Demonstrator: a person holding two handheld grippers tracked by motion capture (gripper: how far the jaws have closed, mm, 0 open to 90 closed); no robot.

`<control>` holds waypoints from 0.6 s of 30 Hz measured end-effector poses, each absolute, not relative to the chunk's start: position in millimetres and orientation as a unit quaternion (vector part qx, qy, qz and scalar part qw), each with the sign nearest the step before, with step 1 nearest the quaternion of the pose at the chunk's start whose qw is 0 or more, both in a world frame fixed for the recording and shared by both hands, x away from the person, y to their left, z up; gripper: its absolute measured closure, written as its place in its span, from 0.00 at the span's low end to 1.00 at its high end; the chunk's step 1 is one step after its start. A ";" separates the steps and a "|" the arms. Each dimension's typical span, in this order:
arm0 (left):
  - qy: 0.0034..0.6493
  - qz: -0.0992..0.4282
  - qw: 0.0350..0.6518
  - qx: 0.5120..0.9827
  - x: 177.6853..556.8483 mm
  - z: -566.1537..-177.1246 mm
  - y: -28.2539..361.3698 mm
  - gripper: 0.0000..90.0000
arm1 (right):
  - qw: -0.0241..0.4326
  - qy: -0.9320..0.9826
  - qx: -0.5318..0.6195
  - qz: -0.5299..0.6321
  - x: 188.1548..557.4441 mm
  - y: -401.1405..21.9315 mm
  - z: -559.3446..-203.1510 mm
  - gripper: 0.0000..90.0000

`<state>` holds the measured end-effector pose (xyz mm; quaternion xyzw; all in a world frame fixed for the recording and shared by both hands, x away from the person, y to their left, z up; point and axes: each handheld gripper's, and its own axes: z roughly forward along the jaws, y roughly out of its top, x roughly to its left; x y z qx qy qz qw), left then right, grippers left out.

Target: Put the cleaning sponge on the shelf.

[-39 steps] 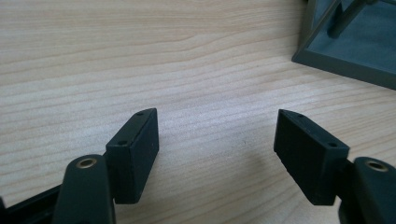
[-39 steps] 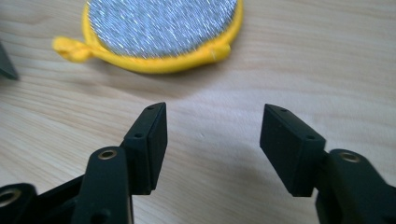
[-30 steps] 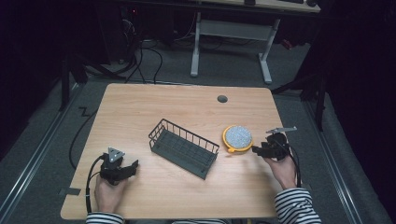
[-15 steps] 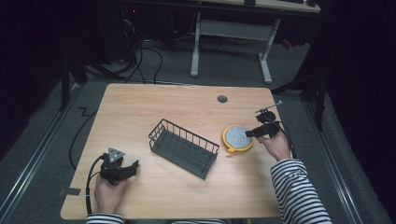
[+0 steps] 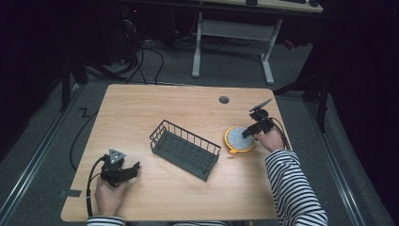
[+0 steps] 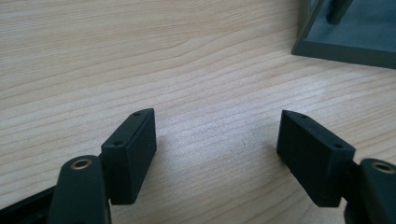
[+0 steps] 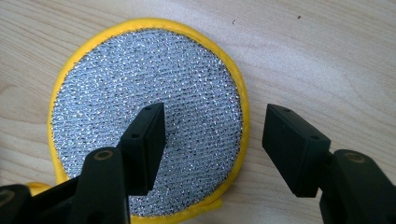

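A round scouring pad (image 5: pixel 236 140) (image 7: pixel 116 79), silver mesh with a yellow rim, lies flat on the wooden table (image 5: pixel 155 108) right of centre. My right gripper (image 5: pixel 249 132) (image 7: pixel 212 135) hovers just over the pad's right edge, pointing left and down. Its jaws have just been opening and stand apart, one above the mesh, the other above bare wood, gripping nothing. A dark wire basket (image 5: pixel 184 149) (image 6: pixel 350 42) sits slantwise at the table's middle. My left gripper (image 5: pixel 133 169) (image 6: pixel 217 140) rests open on the wood near the front left, aimed toward the basket.
A small round grommet hole (image 5: pixel 224 100) sits near the table's far edge. Beyond the table stand white desk legs (image 5: pixel 196 47) and cables on a dark floor. Bare wood stretches between the left gripper and the basket.
The right hand has moved from right of the pad toward the far side and over the pad's edge, turning its gripper onto the pad. The left hand has kept still.
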<state>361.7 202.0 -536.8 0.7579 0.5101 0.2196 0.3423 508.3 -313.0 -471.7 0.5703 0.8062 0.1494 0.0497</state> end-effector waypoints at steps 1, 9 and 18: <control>0.510 0.220 0.342 0.758 361.7 -536.8 202.0 0.32 | 0.047 0.804 0.573 0.152 508.5 -313.2 -472.5 0.45; 0.510 0.220 0.342 0.758 361.7 -536.9 201.8 0.32 | 0.037 0.806 0.572 0.147 509.9 -310.8 -477.9 0.53; 0.510 0.220 0.343 0.758 361.7 -537.0 201.8 0.32 | 0.040 0.810 0.566 0.151 507.2 -311.2 -480.3 0.70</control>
